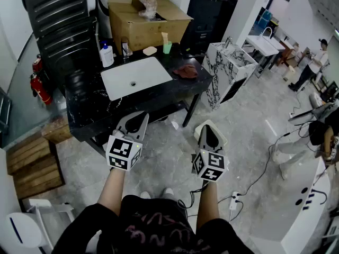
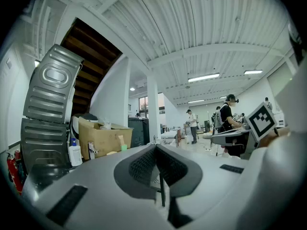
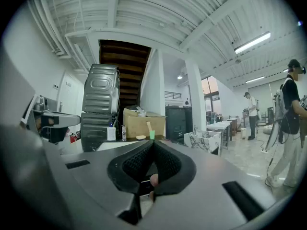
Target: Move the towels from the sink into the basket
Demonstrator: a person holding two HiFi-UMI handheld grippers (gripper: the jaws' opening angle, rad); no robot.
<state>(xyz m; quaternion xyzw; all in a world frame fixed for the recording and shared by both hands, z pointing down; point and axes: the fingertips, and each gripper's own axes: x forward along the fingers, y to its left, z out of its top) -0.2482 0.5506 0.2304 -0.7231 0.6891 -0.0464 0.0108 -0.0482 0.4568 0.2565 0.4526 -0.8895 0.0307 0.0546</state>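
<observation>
The left gripper [image 1: 140, 115] has its jaws closed tip to tip, with nothing between them. The right gripper [image 1: 207, 125] is the same, shut tight and holding nothing. The person holds both at about the same level over the grey floor [image 1: 249, 136], well apart from each other and pointed toward a black counter [image 1: 87, 107] ahead. Neither touches it.

A white sink [image 1: 148, 75] is set into the counter top. One reddish-brown towel [image 1: 186, 71] lies crumpled on the counter just right of the sink, near the counter's right end and outside the basin.

Along the back edge stand a white bottle [image 1: 106, 55], to the left behind the sink, and a green cup [image 1: 167, 47], further right. A large cardboard box [image 1: 151, 23] sits behind them. To the right of the counter is a marble-patterned cabinet [image 1: 228, 70]. A red fire extinguisher [image 1: 40, 88] stands at the far left.
</observation>
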